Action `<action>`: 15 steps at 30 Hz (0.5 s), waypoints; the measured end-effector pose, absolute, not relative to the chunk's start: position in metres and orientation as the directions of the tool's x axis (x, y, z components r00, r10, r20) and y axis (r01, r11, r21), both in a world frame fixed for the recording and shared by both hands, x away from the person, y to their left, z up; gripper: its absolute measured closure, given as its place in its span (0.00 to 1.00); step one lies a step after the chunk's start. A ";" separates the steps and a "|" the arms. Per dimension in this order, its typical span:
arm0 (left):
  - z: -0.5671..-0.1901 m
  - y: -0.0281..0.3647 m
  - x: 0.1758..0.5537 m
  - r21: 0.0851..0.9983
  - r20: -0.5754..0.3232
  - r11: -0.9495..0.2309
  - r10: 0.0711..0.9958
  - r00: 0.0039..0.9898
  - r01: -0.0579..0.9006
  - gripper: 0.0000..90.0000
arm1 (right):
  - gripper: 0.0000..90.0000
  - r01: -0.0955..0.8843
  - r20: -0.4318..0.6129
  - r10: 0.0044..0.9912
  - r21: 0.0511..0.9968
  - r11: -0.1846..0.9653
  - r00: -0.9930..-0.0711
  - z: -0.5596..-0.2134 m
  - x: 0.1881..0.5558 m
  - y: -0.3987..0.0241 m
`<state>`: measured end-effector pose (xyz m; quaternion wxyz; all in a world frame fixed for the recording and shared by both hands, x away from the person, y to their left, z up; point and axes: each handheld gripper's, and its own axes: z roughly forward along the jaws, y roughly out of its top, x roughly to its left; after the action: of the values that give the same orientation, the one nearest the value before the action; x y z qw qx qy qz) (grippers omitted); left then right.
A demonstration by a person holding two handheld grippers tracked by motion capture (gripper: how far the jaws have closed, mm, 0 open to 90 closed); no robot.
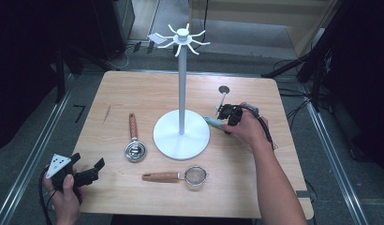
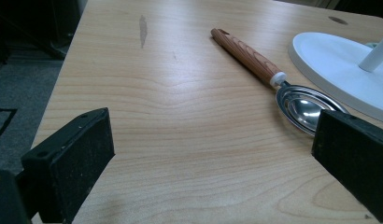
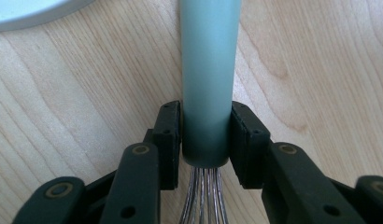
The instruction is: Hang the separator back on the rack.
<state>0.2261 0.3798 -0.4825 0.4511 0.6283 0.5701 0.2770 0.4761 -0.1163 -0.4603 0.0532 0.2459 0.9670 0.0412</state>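
Observation:
A whisk with a teal handle [image 3: 208, 70] lies on the wooden table [image 1: 148, 93], right of the white stand's round base [image 1: 181, 138]. My right gripper [image 3: 204, 135] is shut on the handle's lower end, one pad pressed to each side, and the steel wires [image 3: 201, 196] run back between the jaws. In the high view the right gripper [image 1: 229, 115] sits by the teal handle [image 1: 212, 122], which points at the base. My left gripper [image 1: 94, 169] rests at the table's front left corner. Its jaws stand wide open with nothing between them [image 2: 213, 140].
The tall white stand [image 1: 181, 79] carries curved hooks [image 1: 183, 37] at its top. A wooden-handled metal scoop [image 1: 133, 140] [image 2: 273, 79] lies left of the base. A wooden-handled strainer [image 1: 180, 176] lies in front of it. A dark round hole [image 1: 223, 89] marks the table's back right.

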 end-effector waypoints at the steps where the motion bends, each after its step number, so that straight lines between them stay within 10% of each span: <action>1: -0.482 0.380 0.226 0.882 -0.165 0.056 0.966 0.196 0.468 0.00 | 0.77 0.442 -0.091 0.450 0.095 0.892 -0.888 -0.460 0.475 -0.115; 15: -0.483 0.381 0.226 0.883 -0.172 0.062 0.965 0.199 0.465 0.00 | 0.79 0.484 -0.085 0.488 0.063 0.873 -0.869 -0.460 0.478 -0.111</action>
<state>0.2262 0.3806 -0.4827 0.4541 0.6270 0.5700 0.2754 0.4782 -0.1109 -0.4596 0.0492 0.2516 0.9664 0.0197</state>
